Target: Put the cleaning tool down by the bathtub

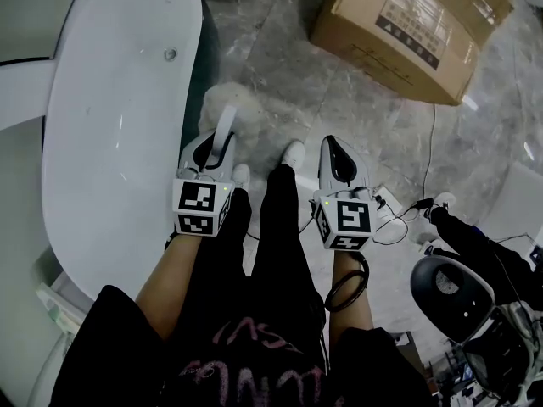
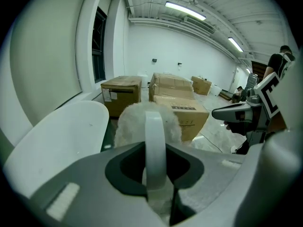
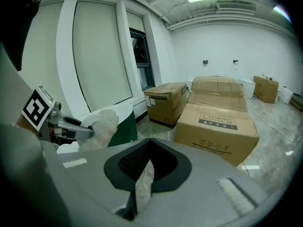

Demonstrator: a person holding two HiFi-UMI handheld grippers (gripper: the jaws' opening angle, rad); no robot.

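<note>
Cleaning tool (image 2: 155,143), fluffy white, perhaps woolly, clamped in left gripper (image 1: 217,149) jaws; right gripper (image 1: 342,158) closed, empty.

The right gripper (image 3: 143,176) has its fingers (image 3: 130,162) closed together, with only a sliver of marbled floor (image 3: 274,136) showing past them. At the left, the left gripper (image 3: 71,130) holds a fluffy white cleaning tool (image 3: 105,122) in front of the white bathtub (image 3: 127,109). Cardboard boxes (image 3: 218,126) stand on the floor ahead, below a window (image 3: 140,56).
</note>
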